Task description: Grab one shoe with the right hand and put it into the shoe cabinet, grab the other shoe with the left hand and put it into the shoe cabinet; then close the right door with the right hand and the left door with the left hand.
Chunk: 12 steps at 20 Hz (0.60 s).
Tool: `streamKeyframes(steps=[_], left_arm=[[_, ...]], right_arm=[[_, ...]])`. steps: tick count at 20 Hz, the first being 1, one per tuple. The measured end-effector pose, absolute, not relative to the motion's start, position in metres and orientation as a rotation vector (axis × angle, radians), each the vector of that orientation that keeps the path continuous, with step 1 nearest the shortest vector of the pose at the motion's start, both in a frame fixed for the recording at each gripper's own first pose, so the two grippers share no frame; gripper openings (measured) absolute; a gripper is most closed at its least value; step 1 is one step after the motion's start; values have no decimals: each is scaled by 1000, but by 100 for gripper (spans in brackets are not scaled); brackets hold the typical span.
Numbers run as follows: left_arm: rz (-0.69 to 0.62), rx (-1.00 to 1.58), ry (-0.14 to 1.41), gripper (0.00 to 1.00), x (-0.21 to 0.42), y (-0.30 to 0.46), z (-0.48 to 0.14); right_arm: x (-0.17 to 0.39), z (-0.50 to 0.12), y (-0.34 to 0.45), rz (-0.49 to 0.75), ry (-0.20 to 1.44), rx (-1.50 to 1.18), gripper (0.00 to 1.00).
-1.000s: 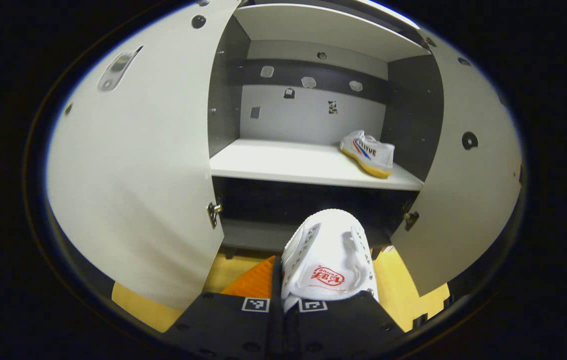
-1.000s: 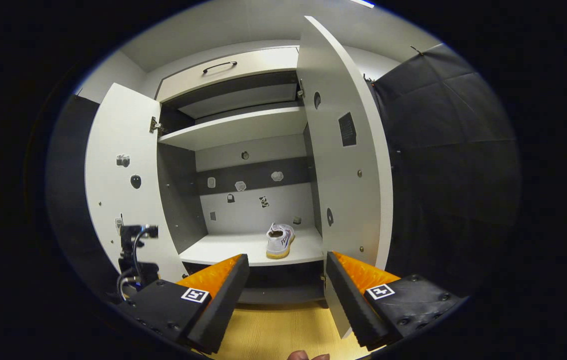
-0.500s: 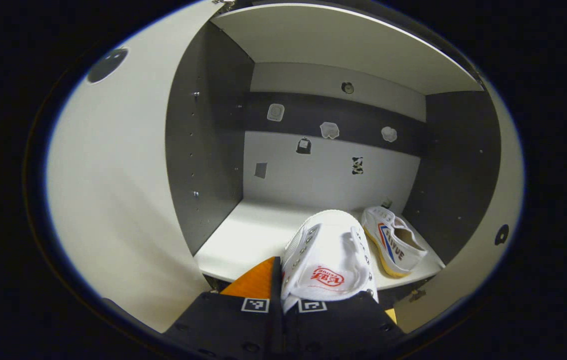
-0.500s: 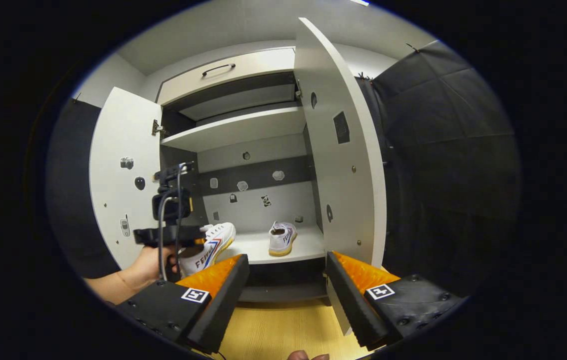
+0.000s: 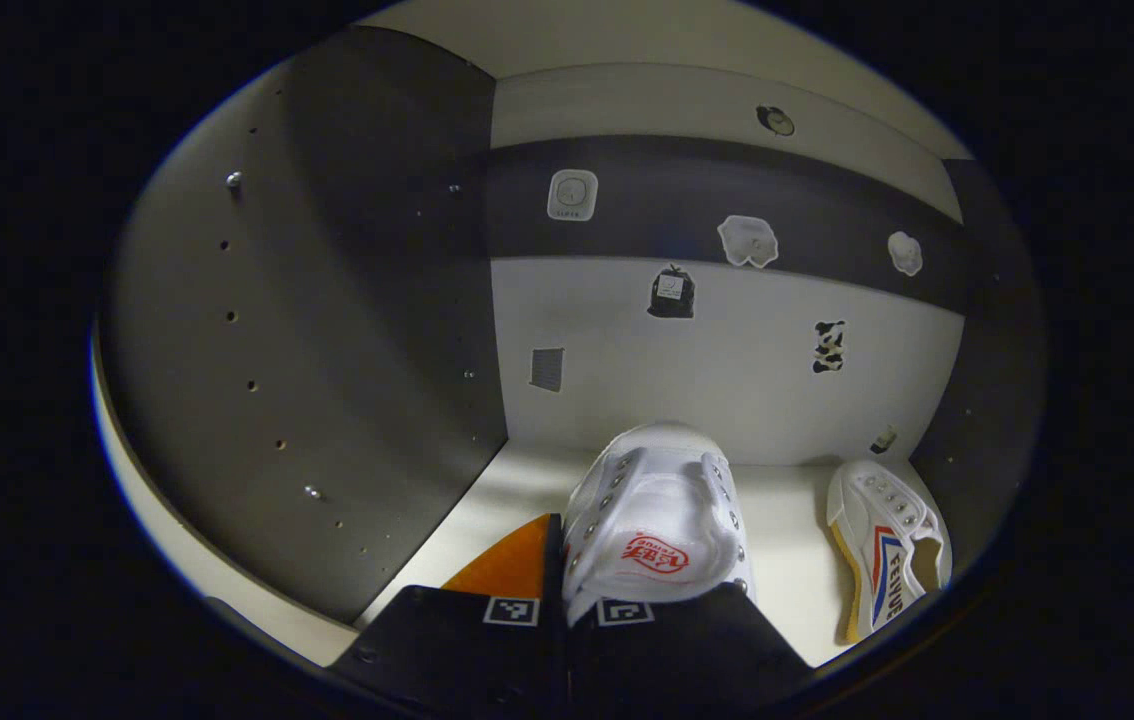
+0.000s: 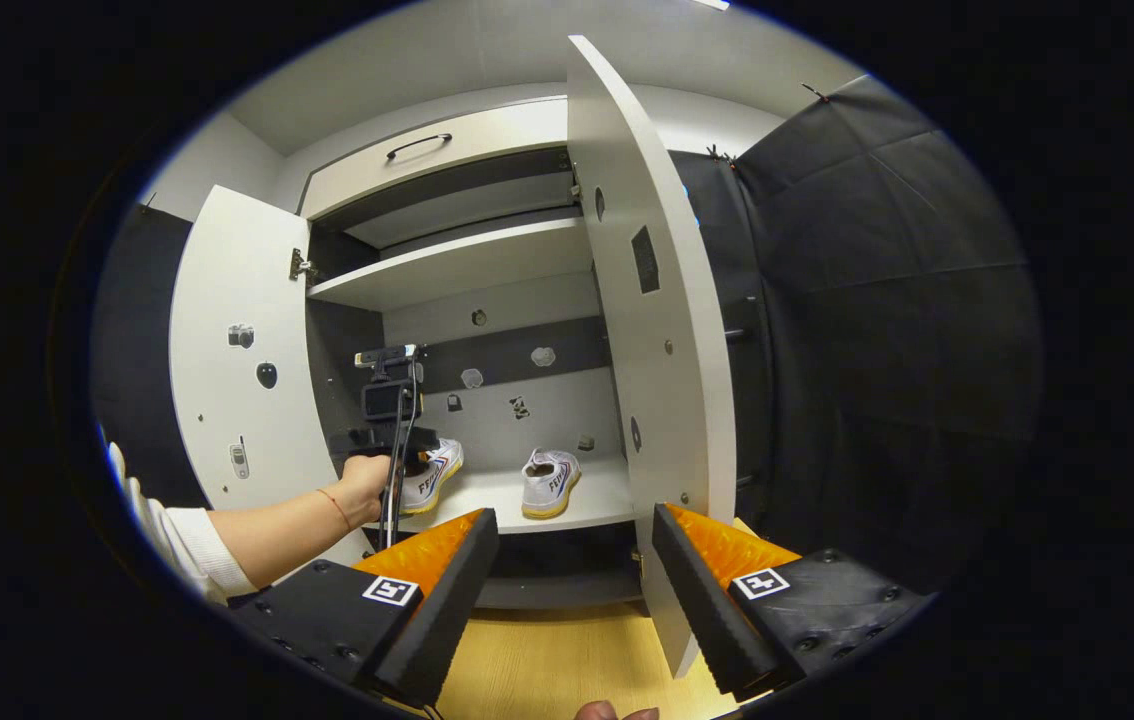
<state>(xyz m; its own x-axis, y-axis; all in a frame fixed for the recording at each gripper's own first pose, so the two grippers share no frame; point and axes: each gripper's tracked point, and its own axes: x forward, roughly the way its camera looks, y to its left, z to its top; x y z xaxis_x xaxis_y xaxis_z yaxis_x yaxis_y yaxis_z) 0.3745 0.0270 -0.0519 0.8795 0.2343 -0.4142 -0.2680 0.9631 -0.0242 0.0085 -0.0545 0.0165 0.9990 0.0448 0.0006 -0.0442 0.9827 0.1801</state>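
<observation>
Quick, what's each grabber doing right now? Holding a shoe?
Left gripper: shut on the white shoe, inside the shoe cabinet.
Right gripper: open, holding nothing.

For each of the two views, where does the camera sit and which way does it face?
Left gripper view: rides the left gripper, inside the cabinet, facing its back wall; own fingers pinch a shoe.
Right gripper view: rides the right gripper, outside, facing the open cabinet; own fingers spread, left hand ahead.
Shared: held shoe, placed shoe, shelf.
</observation>
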Motion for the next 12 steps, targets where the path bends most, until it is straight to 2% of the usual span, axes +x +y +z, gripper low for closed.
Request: streamKeyframes(steps=[5, 12], left_arm=[[280, -62, 519, 6, 396, 24, -94], [267, -18, 551, 8, 397, 22, -98]], right_arm=[[9, 13, -62, 41, 13, 179, 98], [11, 12, -60, 55, 10, 179, 98]])
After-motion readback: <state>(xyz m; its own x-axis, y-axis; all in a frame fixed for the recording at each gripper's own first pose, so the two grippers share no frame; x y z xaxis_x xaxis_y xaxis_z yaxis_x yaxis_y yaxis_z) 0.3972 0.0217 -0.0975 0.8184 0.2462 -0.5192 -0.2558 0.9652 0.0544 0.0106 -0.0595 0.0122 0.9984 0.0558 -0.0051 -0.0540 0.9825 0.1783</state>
